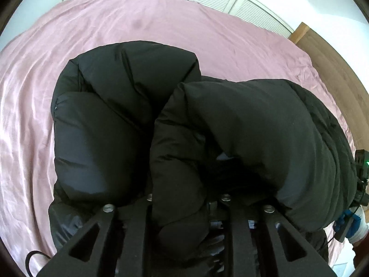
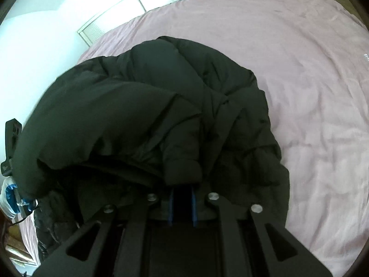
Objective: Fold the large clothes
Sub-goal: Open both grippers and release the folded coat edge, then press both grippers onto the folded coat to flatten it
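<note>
Both my grippers are clamped on the near hem of the black coat (image 1: 161, 120), left gripper (image 1: 182, 207) and right gripper (image 2: 182, 191) alike, and its bulk runs away toward twelve o'clock over the pink bed (image 1: 34, 115), equally near both hands.

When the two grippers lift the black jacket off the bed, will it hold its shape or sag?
The black jacket will probably sag: its folds already droop over the left gripper. It looks puffy, so likely light for its bulk and springy. Its smooth shell may slip on the pink sheet.
</note>
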`<state>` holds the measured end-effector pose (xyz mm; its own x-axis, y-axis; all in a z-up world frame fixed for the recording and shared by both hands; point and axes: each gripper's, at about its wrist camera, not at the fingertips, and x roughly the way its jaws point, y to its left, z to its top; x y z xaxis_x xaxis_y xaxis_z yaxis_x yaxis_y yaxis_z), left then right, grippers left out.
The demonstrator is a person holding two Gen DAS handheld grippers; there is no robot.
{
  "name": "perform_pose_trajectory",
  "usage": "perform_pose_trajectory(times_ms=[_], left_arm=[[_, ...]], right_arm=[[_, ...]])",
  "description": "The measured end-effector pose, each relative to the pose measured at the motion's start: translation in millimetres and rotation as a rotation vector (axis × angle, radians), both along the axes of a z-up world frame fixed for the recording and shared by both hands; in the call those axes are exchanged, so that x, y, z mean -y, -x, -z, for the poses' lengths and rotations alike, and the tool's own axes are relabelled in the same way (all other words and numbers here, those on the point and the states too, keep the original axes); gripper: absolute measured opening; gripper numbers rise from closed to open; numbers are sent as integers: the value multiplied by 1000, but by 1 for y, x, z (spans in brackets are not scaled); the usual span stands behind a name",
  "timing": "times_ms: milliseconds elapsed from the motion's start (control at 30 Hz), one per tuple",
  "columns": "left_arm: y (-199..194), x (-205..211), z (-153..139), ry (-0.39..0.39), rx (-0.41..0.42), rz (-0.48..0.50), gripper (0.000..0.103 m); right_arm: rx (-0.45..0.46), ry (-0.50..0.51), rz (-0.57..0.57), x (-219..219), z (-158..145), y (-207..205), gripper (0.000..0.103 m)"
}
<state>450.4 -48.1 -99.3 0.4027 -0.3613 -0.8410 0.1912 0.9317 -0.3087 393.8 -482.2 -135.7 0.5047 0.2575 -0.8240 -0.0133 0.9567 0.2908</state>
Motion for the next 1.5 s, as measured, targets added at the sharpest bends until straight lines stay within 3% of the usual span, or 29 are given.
perform_pose_trajectory(times_ms=[200, 267, 333, 400, 500, 667, 800, 933, 1067, 1233, 1367, 1500], left_arm=[[-6, 5, -6, -29, 7, -4, 24], [-5, 14, -6, -43, 14, 1, 24], [-3, 12, -7, -38, 15, -2, 24], [-3, 13, -10, -27, 17, -2, 26], [-4, 14, -15, -31, 23, 6, 34], [-7, 15, -19, -65, 33, 18, 36], [0, 5, -34, -86, 70, -24, 58], [12, -9, -56, -118, 118, -57, 62], [15, -9, -84, -131, 194, -68, 66], [-8, 33, -100, -72, 240, -11, 69], [-28, 81, -87, -79, 238, 78, 69], [-41, 112, -49, -146, 180, 129, 69]], right_arm=[[-11, 48, 15, -5, -13, 0, 19], [0, 75, 14, -17, -17, 5, 28], [8, 90, 18, -13, -28, 11, 46], [11, 99, 22, -12, -33, 18, 53], [23, 101, 20, -7, -50, 29, 53], [131, 92, 15, -15, -101, 23, 53], [188, 96, 1, -29, -130, -14, 53], [191, 109, -27, -50, -138, -46, 54], [136, 129, -39, -60, -118, -77, 54], [36, 122, -31, -63, -76, -89, 54], [6, 106, -95, -79, -54, -74, 54], [-15, 129, -136, -90, -36, -58, 54]])
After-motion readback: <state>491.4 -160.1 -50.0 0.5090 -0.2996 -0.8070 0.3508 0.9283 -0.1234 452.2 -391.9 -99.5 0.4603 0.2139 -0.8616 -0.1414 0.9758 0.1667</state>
